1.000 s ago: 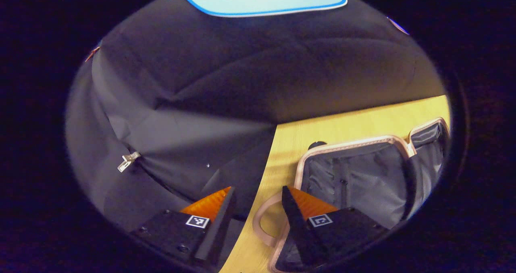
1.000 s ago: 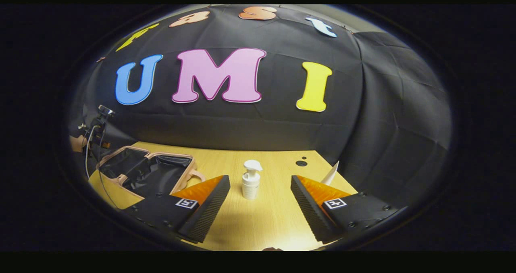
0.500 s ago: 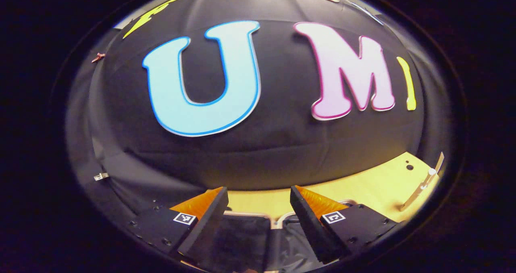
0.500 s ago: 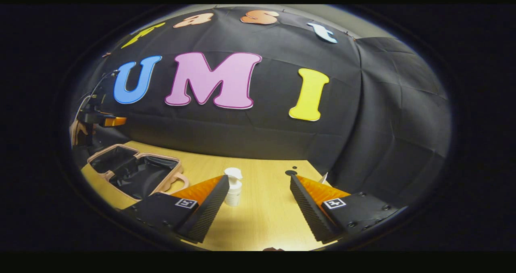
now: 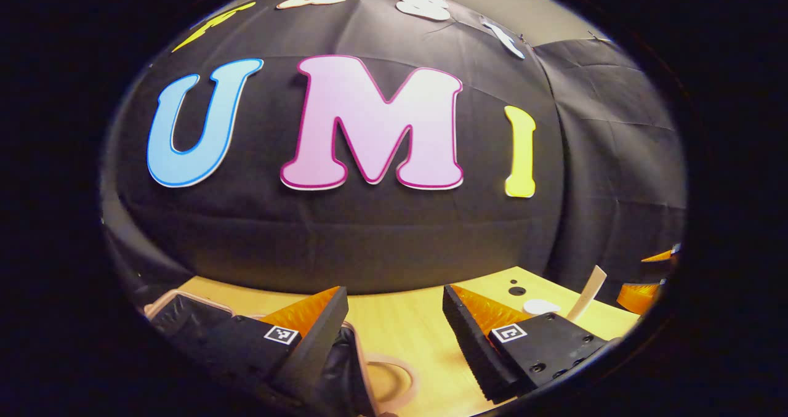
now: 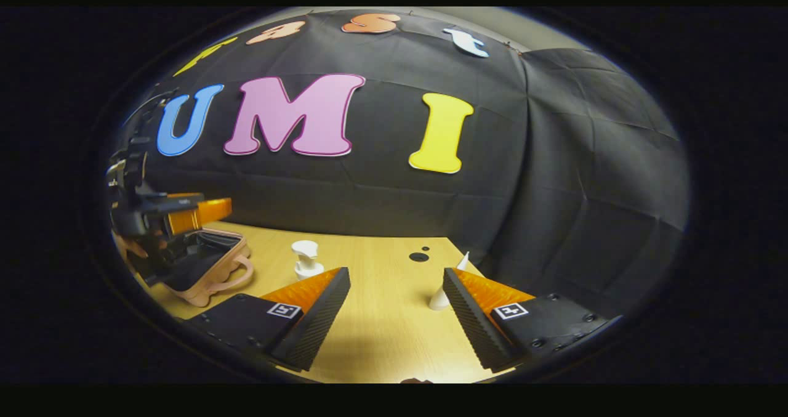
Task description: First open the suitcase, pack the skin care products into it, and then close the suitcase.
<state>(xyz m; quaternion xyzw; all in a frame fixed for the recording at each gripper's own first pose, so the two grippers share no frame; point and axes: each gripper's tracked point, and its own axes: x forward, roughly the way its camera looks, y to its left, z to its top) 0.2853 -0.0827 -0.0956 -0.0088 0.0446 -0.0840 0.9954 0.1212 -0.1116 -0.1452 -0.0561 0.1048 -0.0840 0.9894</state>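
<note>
The pink-rimmed suitcase (image 6: pixel 212 269) lies open on the wooden table (image 6: pixel 381 337) at the left, showing its dark lining. My left gripper (image 6: pixel 200 214) hovers just above it in a hand. In the left gripper view that gripper (image 5: pixel 394 294) is open and holds nothing, with the suitcase (image 5: pixel 184 312) and its handle (image 5: pixel 397 380) below its fingers. A white pump bottle (image 6: pixel 306 259) stands partly behind a finger of my right gripper (image 6: pixel 396 273), which is open. A white tube (image 6: pixel 449 284) stands beside that gripper's other finger. The tube (image 5: pixel 588 291) and a white cap (image 5: pixel 542 306) also appear at the right.
Black cloth walls close the table's far and right sides. Two dark round holes (image 6: pixel 420 257) sit in the tabletop near the back. My right gripper (image 5: pixel 649 275) shows at the far right edge of the left gripper view. Bare wood lies between the suitcase and the bottle.
The left gripper swung right and tilted up, from the suitcase interior towards the back wall and table. The right gripper panned right, so the bottle slid left and the tube came between its fingers.
</note>
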